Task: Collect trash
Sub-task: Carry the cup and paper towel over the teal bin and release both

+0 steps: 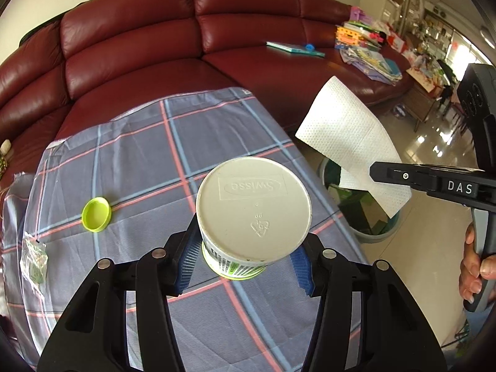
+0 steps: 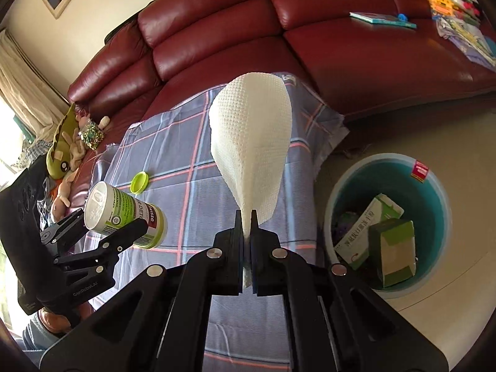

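Observation:
My left gripper (image 1: 245,263) is shut on a white and green Swisse supplement jar (image 1: 252,214), held above the plaid cloth (image 1: 139,161) with its base toward the camera; it also shows in the right wrist view (image 2: 124,214). My right gripper (image 2: 246,217) is shut on a white paper towel (image 2: 252,142), which stands up from the fingers; it shows in the left wrist view (image 1: 350,142) over the bin. A round teal trash bin (image 2: 434,186) stands on the floor right of the table. A lime green lid (image 1: 96,214) lies on the cloth.
A crumpled clear wrapper (image 1: 34,260) lies at the cloth's left edge. The bin holds green and white cartons (image 2: 393,248). A dark red leather sofa (image 1: 139,37) wraps behind the table, with books and toys (image 1: 365,43) on it. Plush toys (image 2: 68,158) sit at left.

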Tool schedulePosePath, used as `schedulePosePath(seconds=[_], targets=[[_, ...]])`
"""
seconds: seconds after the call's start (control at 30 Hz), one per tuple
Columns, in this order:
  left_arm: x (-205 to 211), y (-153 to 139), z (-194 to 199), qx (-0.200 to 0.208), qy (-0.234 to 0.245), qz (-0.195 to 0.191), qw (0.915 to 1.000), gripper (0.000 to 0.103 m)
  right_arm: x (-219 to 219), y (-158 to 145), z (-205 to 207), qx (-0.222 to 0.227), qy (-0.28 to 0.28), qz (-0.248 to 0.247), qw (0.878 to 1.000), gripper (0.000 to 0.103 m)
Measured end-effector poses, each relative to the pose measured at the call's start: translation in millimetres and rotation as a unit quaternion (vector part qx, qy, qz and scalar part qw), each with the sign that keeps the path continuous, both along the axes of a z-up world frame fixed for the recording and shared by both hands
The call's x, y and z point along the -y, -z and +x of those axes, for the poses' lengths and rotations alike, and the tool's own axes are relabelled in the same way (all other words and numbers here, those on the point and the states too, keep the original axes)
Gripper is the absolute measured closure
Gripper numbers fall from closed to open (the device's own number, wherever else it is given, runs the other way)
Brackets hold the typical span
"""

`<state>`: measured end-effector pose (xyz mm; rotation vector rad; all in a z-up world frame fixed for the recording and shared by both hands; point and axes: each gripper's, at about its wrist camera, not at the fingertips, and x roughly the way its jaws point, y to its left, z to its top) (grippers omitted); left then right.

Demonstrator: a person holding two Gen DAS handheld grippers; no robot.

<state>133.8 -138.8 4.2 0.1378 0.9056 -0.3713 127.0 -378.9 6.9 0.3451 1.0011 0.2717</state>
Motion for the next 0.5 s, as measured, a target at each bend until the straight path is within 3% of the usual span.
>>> schedulePosePath(seconds=[0.5], targets=[[136.3, 14.9, 15.0, -0.019, 0.107, 0.007, 0.9941, 0.049, 118.2, 25.8, -24.1, -0.028, 0.09, 0.003, 0.996, 0.099]])
